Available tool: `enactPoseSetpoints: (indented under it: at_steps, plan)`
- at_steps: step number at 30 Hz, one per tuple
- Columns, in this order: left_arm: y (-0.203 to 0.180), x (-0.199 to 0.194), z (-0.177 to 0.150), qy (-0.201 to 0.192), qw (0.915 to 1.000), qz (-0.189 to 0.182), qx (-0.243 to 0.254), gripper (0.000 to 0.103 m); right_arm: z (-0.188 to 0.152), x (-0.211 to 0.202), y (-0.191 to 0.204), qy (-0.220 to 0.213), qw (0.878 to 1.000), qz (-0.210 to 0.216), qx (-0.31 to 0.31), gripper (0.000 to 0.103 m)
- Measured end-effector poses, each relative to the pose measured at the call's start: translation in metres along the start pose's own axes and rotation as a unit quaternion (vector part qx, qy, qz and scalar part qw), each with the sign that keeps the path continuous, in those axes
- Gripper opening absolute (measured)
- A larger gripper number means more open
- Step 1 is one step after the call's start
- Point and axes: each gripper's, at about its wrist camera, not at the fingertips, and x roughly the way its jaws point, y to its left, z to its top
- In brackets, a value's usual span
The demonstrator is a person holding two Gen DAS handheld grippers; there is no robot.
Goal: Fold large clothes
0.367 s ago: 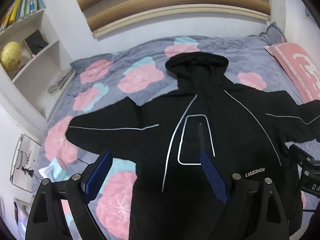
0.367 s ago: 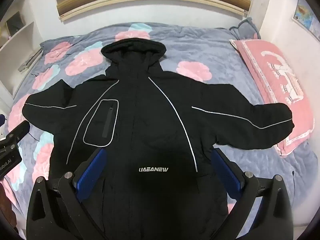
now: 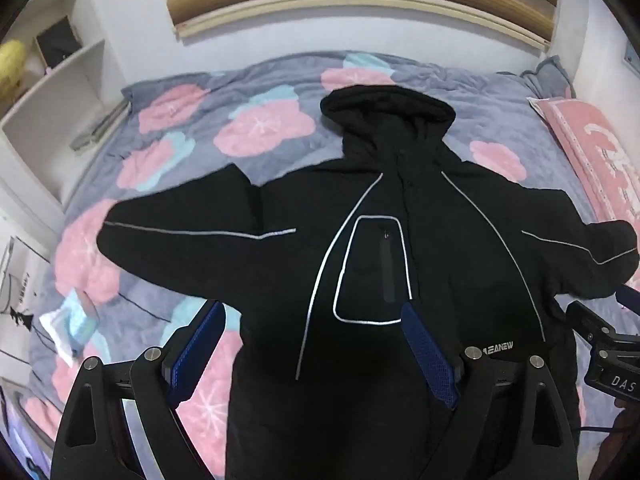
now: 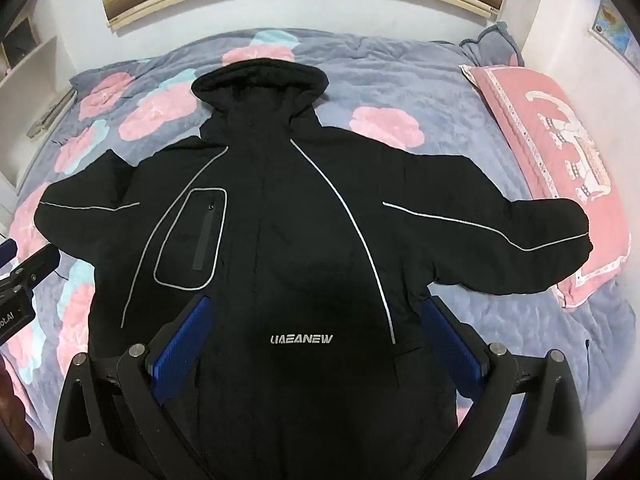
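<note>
From your left wrist camera, the black hooded jacket (image 3: 420, 264) lies face up and spread flat on the bed (image 3: 280, 92), hood toward the headboard wall. Your left tongs (image 3: 312, 336) stand wide apart above its lower front with nothing between the blue pads (image 3: 196, 352). The jacket's hem drops out of sight behind the tongs' black frame, and the printed logo near the hem is half covered by one finger. The sleeve at the right of this view runs toward the frame edge, where part of your other tool (image 3: 608, 360) cuts in. A small packet (image 3: 72, 324) on the bedcover is blurred. Shelves (image 3: 48, 92) at the left are smeared by motion.

From your right wrist camera, the right tongs (image 4: 316, 340) are likewise spread wide and empty over the jacket's (image 4: 288, 220) lower middle. The hem is again hidden behind the frame. One cuff lies over the pink pillow (image 4: 560, 160), masking its near edge.
</note>
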Motion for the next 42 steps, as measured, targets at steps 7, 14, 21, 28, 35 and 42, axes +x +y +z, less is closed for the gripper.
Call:
enactPoseSetpoints:
  at_steps: [7, 14, 21, 28, 35, 42]
  plan:
    - [0.004, 0.005, 0.005, 0.006, 0.9999, -0.009, -0.009, 0.090, 0.004, 0.008, 0.006, 0.011, 1.000, 0.000, -0.010, 0.103]
    - [0.011, 0.009, 0.007, 0.004, 0.9996, -0.011, -0.025, 0.090, 0.004, 0.012, 0.012, 0.015, 1.000, -0.001, -0.018, 0.103]
    - [0.021, 0.013, 0.004, 0.006, 0.9990, -0.019, -0.041, 0.090, 0.005, 0.018, 0.013, 0.028, 0.999, 0.003, -0.018, 0.103]
    - [0.016, 0.005, 0.003, -0.025, 0.9993, -0.015, -0.022, 0.090, 0.000, 0.020, 0.010, 0.034, 0.999, 0.008, -0.011, 0.103]
    - [0.023, 0.005, 0.003, -0.027, 0.9983, -0.029, -0.043, 0.090, -0.002, 0.019, 0.009, 0.036, 0.999, 0.009, -0.008, 0.103]
    - [0.040, 0.006, -0.001, -0.024, 0.9963, -0.043, -0.070, 0.090, -0.005, 0.021, 0.012, 0.042, 0.999, 0.013, -0.008, 0.103]
